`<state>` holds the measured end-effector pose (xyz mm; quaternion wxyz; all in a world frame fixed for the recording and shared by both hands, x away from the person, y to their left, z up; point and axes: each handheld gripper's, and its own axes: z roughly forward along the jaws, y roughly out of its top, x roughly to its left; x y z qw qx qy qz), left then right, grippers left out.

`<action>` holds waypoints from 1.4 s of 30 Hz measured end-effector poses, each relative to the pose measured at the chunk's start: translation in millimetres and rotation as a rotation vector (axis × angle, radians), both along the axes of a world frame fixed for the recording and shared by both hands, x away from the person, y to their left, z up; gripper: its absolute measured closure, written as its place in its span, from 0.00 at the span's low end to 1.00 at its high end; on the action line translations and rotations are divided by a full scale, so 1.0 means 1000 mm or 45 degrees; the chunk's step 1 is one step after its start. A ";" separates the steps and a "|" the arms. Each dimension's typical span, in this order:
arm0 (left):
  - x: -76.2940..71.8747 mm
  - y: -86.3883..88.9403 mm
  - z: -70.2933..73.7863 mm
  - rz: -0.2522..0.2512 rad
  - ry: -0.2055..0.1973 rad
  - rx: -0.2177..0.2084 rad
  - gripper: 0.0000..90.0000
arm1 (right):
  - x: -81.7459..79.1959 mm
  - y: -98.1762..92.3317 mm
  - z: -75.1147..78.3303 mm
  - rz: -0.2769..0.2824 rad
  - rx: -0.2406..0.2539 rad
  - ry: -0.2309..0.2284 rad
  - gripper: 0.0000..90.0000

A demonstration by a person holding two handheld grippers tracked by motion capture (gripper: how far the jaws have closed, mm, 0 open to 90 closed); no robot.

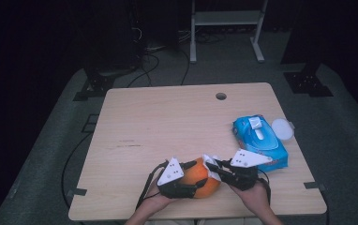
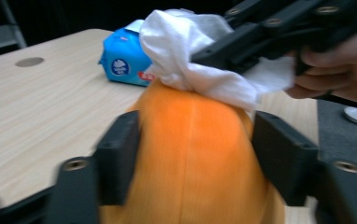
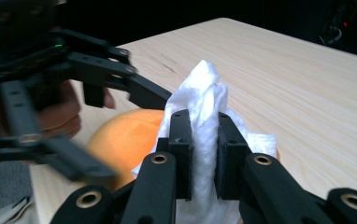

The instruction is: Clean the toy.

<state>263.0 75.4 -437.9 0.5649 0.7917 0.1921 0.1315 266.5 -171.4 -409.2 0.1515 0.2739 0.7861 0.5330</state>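
High view: the orange ball (image 1: 200,182) sits at the table's (image 1: 167,122) six o'clock edge, wiping underway, unfinished. Right gripper (image 3: 203,154) clamps a white wipe (image 3: 204,102) against it; left gripper (image 2: 195,158) straddles it, jaws apart. Wipe pack (image 1: 260,142) lies at three o'clock.

Blue wipes pack (image 1: 260,142) sits at the table's (image 1: 167,122) right edge, a white round lid (image 1: 281,128) touching it, a round hole (image 1: 220,96) further back.
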 end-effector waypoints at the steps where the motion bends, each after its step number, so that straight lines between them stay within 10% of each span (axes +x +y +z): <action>1: 0.001 0.001 -0.001 -0.010 0.012 0.006 0.26 | 0.002 -0.003 -0.001 -0.018 0.008 0.015 0.88; 13: -0.003 -0.005 -0.003 -0.003 -0.026 0.043 0.32 | -0.008 0.017 0.004 0.050 -0.048 -0.041 0.88; 36: 0.002 -0.001 -0.010 0.039 0.010 0.034 0.30 | 0.006 -0.007 0.000 -0.096 -0.044 -0.038 0.88; 42: 0.000 -0.003 -0.012 0.062 0.004 0.026 0.33 | -0.011 0.015 0.006 0.013 -0.090 -0.087 0.87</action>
